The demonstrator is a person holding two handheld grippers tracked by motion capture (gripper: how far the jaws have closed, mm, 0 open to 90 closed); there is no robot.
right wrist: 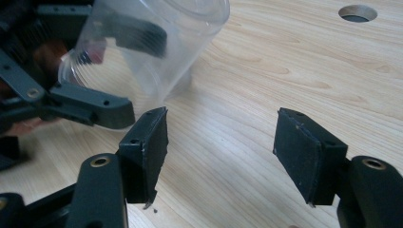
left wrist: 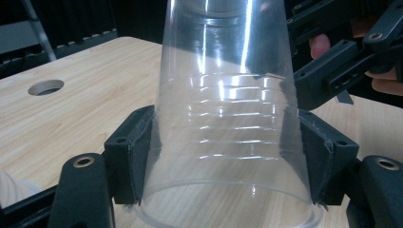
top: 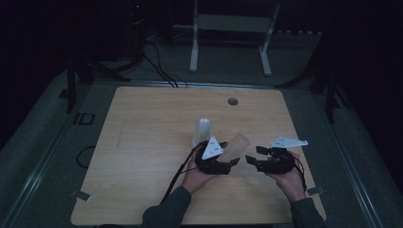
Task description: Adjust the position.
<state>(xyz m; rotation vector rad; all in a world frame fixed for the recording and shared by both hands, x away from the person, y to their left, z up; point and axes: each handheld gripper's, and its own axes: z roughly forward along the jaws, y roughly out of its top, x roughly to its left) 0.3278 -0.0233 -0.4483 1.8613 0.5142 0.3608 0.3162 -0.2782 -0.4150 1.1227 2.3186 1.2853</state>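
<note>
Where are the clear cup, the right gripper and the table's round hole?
clear cup (left wrist: 228, 123): left gripper view, ribbed side wall.
right gripper (right wrist: 221, 152): right gripper view, gap midway between its open pads.
round hole (top: 232, 101): high view, its centre.

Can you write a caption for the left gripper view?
Left hand-held gripper clamps a clear cup above the table.

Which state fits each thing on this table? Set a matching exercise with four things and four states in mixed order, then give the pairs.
Things:
1. clear plastic cup
2. right gripper
3. white cup
4. round hole

States:
a. open, holding nothing
b. cut in the tabletop near its far edge
c. clamped between the left gripper's pads
d. on the table beyond the left gripper

Pairs: 1-c, 2-a, 3-d, 4-b
</note>
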